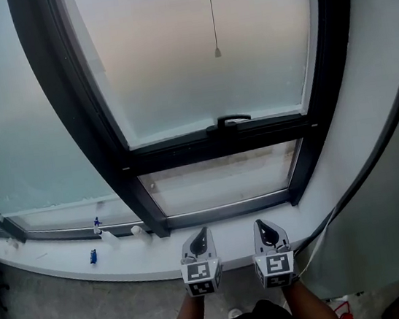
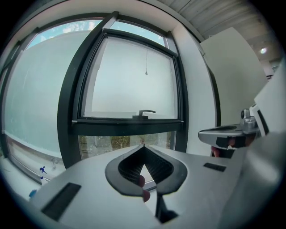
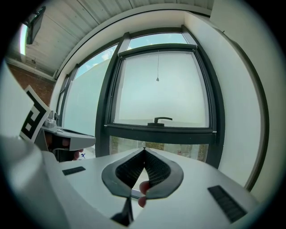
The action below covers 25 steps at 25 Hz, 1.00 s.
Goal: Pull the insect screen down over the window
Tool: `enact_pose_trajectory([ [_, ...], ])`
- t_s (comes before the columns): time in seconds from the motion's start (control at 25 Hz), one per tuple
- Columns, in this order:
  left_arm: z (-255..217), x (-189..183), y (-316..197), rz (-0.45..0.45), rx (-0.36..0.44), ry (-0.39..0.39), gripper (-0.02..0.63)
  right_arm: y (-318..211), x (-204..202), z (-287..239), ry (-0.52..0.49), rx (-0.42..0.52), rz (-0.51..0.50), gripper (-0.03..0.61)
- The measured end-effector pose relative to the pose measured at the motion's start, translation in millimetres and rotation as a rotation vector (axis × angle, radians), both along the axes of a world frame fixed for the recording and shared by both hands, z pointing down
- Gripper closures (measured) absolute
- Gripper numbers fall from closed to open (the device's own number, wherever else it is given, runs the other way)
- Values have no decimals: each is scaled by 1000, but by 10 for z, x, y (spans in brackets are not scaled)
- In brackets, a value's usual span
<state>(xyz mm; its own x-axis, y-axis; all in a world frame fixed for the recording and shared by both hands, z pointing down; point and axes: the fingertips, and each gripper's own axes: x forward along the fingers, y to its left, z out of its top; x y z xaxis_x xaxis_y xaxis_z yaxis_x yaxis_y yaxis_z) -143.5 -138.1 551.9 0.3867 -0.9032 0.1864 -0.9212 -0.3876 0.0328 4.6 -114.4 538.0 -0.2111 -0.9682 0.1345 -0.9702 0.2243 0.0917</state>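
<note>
A dark-framed window [image 1: 106,124] stands ahead of me. A pale, hazy surface fills its upper pane [image 1: 199,52]; whether that is the insect screen I cannot tell. A thin pull cord with a small bead [image 1: 217,53] hangs down the middle of the pane, also in the left gripper view as the cord [image 2: 146,73] and in the right gripper view [image 3: 157,79]. A black handle [image 1: 232,119] sits on the crossbar. My left gripper [image 1: 199,235] and right gripper [image 1: 264,227] are side by side before the sill, both shut and holding nothing, well short of the window.
The white sill [image 1: 161,256] carries a small blue item [image 1: 93,256] and a white bottle [image 1: 109,236] at the left. A dark cable [image 1: 351,192] runs down the white wall on the right. A lower clear pane [image 1: 217,178] lies under the crossbar.
</note>
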Motion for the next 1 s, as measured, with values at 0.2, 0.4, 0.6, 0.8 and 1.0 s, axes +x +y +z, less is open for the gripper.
enact_pose_trajectory([
  [0.2, 64, 63, -244, 9, -3, -15, 611, -250, 111, 40, -6, -11, 23, 575],
  [0.4, 54, 163, -541, -7, 2, -45, 611, -560, 160, 61, -6, -20, -14, 575],
  [0.6, 26, 252, -846, -24, 1, -45, 611, -918, 238, 19, -6, -16, -38, 575],
  [0.8, 4, 309, -1086, -51, -19, -47, 611, -1237, 339, 49, -50, -24, -50, 575],
  [1.0, -58, 444, -1301, -56, -28, -5, 611, -1451, 439, 0, -81, -63, -38, 575],
])
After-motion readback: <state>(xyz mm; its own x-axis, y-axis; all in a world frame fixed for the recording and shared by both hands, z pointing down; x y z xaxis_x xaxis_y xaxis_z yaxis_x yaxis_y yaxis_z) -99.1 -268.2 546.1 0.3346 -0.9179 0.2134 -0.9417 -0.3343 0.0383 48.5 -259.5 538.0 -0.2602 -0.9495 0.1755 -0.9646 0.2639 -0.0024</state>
